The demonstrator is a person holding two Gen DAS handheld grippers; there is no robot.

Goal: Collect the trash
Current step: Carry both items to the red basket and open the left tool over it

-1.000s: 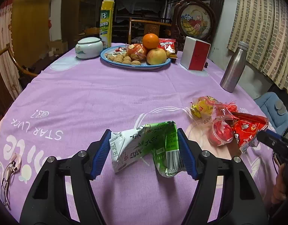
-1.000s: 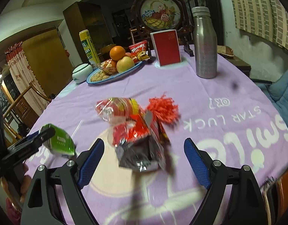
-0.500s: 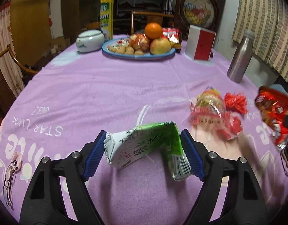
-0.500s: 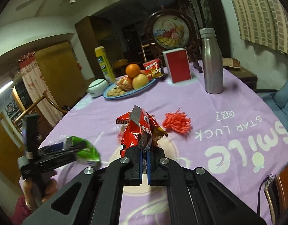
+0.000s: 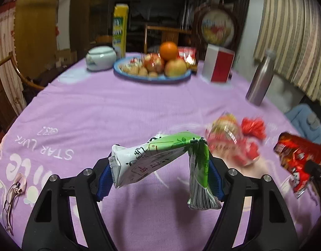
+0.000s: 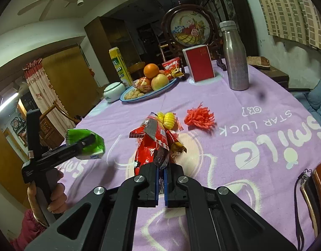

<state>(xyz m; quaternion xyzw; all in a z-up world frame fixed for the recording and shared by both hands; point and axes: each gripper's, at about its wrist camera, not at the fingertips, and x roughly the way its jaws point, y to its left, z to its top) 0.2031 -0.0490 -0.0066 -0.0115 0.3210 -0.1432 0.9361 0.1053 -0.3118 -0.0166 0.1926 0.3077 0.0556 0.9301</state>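
Moved since a second ago: the right gripper [image 6: 160, 185], then spread wide over the red snack wrapper [image 6: 153, 144], has since clamped on it and lifted it off the cloth; the left gripper [image 5: 160, 173] has kept its grip on the green-and-white packet [image 5: 158, 159] and raised it a little.
Table [image 5: 118, 113]: round, under a purple printed cloth; a fruit plate [image 6: 164, 87], white lidded pot [image 5: 101, 57], red box [image 6: 199, 62] and steel bottle [image 6: 235, 56] stand at the far side.
Green-and-white packet: bent into an arch between the left pads, clear of the cloth, both ends drooping.
Red snack wrapper: pinched at its lower end by the right gripper's nearly closed jaws, standing up above the table.
Trash left on the cloth: a clear wrapper with yellow pieces [image 6: 167, 120] and, just beside it, a red shredded tuft [image 6: 199, 118].
Bin: none in view.
Risk, left: the packet is held only by its ends; it could buckle further and slip out.
Risk, right: the thin foil pinch may slide free if swung.
Risk, leftovers: the light scraps could be swept off by a low pass.
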